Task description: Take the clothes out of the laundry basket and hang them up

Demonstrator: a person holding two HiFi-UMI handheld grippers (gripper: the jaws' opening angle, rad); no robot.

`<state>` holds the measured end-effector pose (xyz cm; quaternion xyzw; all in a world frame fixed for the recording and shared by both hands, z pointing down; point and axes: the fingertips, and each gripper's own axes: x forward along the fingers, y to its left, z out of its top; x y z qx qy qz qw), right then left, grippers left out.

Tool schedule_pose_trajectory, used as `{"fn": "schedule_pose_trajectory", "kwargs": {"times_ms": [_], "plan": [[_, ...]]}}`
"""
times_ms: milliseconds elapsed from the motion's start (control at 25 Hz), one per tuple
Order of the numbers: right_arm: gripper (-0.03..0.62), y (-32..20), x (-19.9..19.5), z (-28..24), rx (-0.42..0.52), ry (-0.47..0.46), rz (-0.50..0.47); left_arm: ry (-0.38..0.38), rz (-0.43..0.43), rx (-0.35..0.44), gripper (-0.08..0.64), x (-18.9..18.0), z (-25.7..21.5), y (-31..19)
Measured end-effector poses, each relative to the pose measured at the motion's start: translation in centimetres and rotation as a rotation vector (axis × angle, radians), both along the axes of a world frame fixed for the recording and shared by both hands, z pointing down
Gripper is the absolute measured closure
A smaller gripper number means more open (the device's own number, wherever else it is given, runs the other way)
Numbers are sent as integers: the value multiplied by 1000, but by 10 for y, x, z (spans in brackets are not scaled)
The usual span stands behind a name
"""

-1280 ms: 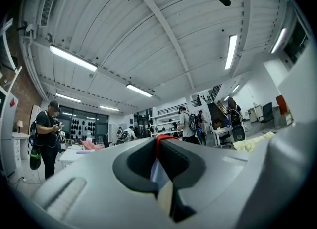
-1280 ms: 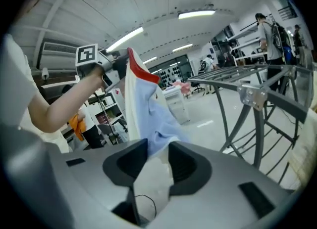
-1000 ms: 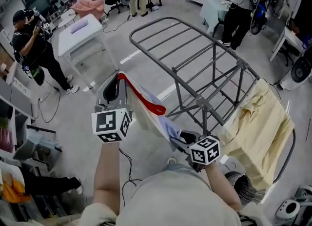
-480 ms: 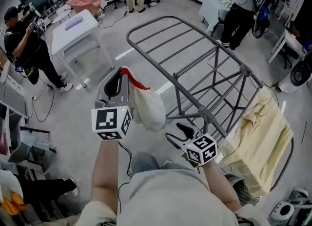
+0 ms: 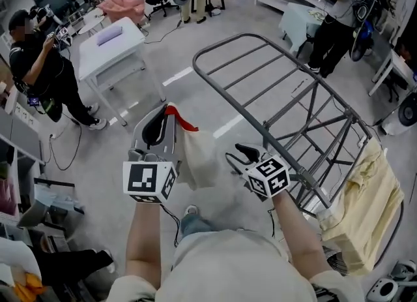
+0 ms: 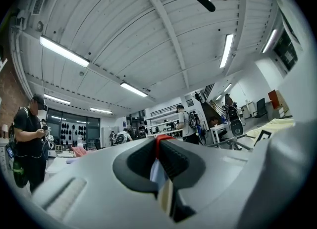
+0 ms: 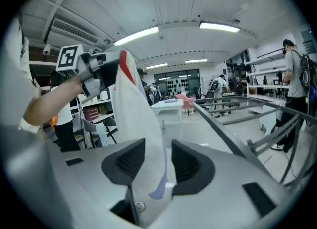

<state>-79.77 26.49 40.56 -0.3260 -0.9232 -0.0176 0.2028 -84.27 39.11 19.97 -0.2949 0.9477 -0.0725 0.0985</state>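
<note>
A white garment with red trim (image 5: 197,156) hangs from my left gripper (image 5: 167,111), which is shut on its red edge (image 6: 157,141). In the left gripper view the cloth (image 6: 157,173) is pinched between the pads. My right gripper (image 5: 235,155) is just right of the hanging cloth, at its mid height. In the right gripper view the garment (image 7: 141,124) hangs down between the jaws of the right gripper (image 7: 158,161). Those jaws are closing, and a gap still shows on each side of the cloth. The grey drying rack (image 5: 280,92) stands to the right.
A pale yellow cloth (image 5: 365,209) is draped over the rack's right end. A white table (image 5: 114,43) stands at the back left, with a person in black (image 5: 42,66) beside it. More people stand at the back right by shelves. A fan (image 5: 407,108) sits at the right edge.
The right gripper let go of the garment's lower corner, and the cloth dropped to hang bunched from the left gripper. The right gripper then rose leftward, up to the cloth.
</note>
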Motion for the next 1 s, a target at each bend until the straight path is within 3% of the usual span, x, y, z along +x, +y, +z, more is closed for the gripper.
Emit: {"fn": "schedule_pose_trajectory", "kwargs": {"times_ms": [160,280,480,720,960,1000], "plan": [[433,34,-64,6,41,-6,-31,-15,82,-11,535,-15,-6,26],[421,74,-92,7,32,-5,-153,-30,118,-21,535,-29,-9,50],[391,142,-97,6,-30,38,-360,-19,144,-24,535,-74,-5,89],[348,211,-93,12,-125,90,-426,-2,236,5,535,-106,-8,106],[539,248,-101,11,-79,6,-378,7,238,-33,535,-136,5,118],[544,249,-101,11,-62,3,-369,6,230,-54,535,-143,8,121]]}}
